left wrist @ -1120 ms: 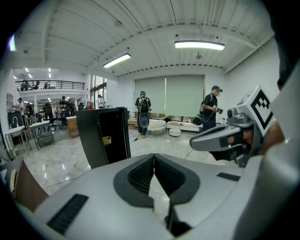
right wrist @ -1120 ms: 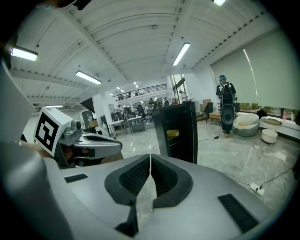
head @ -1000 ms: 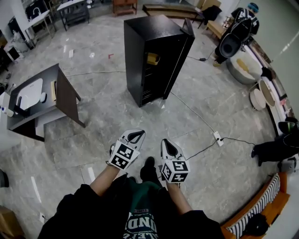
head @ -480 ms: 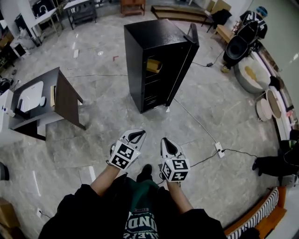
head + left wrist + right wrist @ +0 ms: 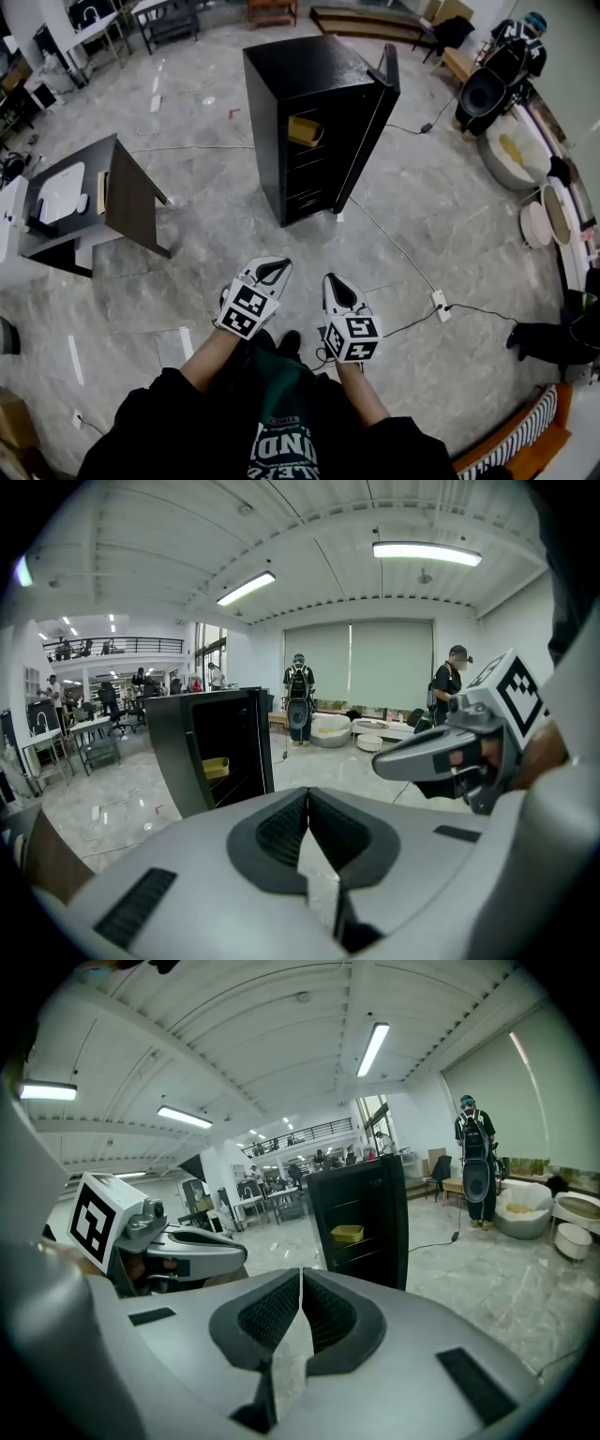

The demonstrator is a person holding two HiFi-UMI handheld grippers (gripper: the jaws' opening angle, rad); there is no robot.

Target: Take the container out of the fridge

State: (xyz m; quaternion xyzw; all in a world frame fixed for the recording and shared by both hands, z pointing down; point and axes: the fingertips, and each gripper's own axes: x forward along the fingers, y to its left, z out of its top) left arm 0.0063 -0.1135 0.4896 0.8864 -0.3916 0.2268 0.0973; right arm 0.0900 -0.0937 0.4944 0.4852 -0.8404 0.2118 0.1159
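Your left gripper (image 5: 270,273) and right gripper (image 5: 337,291) sit side by side, jaws pressed together on nothing. Well ahead of them stands the open fridge (image 5: 319,103), the yellow container (image 5: 302,130) on an upper shelf. This looks like the approach, so next close in and spread one gripper's jaws.

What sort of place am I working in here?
Probably a large open lab or workshop hall: a black fridge stands alone on the stone-tiled floor, desks line the edges, and a railed mezzanine overlooks it.

Open lab hall: mezzanine (image 5: 112,647), workbenches (image 5: 172,17), strip lights (image 5: 427,551)
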